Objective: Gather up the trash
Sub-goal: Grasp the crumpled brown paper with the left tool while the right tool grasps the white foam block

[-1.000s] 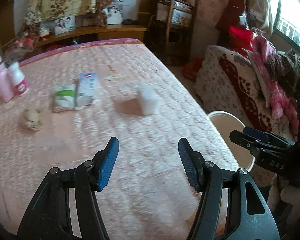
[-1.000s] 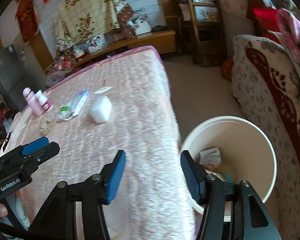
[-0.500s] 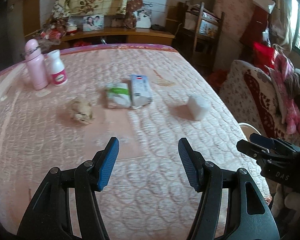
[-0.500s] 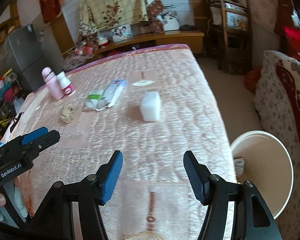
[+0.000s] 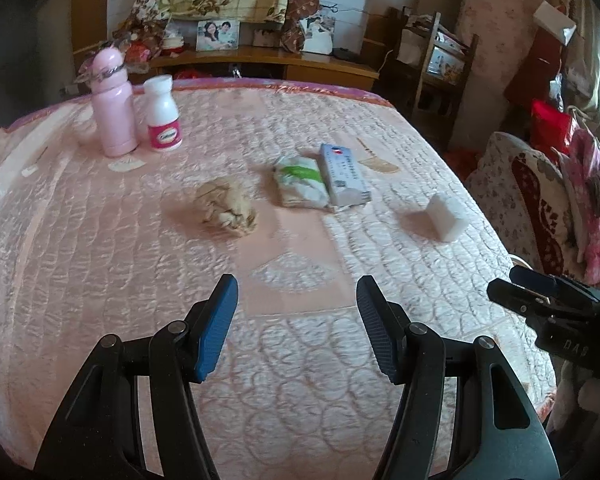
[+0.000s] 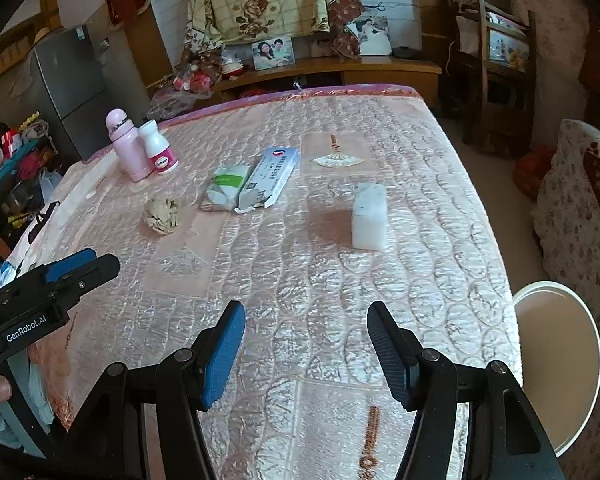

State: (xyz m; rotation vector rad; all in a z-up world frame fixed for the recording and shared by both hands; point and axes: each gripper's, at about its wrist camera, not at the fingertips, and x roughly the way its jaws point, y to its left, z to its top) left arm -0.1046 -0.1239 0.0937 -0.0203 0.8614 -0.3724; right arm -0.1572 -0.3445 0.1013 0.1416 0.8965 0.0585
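On the pink quilted bed lie a crumpled brown paper ball [image 5: 226, 208] [image 6: 162, 214], a green-and-white packet [image 5: 300, 182] [image 6: 225, 186], a white-and-blue carton [image 5: 344, 174] [image 6: 269, 178] and a white foam block [image 5: 446, 216] [image 6: 369, 216]. My left gripper [image 5: 296, 312] hovers open over the near part of the bed, nothing between its fingers. My right gripper [image 6: 305, 340] is also open and holds nothing, short of the foam block. Each gripper shows at the edge of the other's view. A white bin [image 6: 560, 360] stands on the floor at the bed's right side.
A pink flask [image 5: 114, 106] [image 6: 126, 146] and a white pill bottle [image 5: 162, 114] [image 6: 158, 148] stand at the far left of the bed. A wooden shelf [image 5: 268, 60] with photos runs behind. A patterned sofa [image 5: 540, 200] is on the right, a grey fridge [image 6: 68, 88] far left.
Both grippers have swung leftward over the bed. The trash items now sit more to the centre and right of each view, and the bin has slid to the right edge. Jaw gaps look unchanged.
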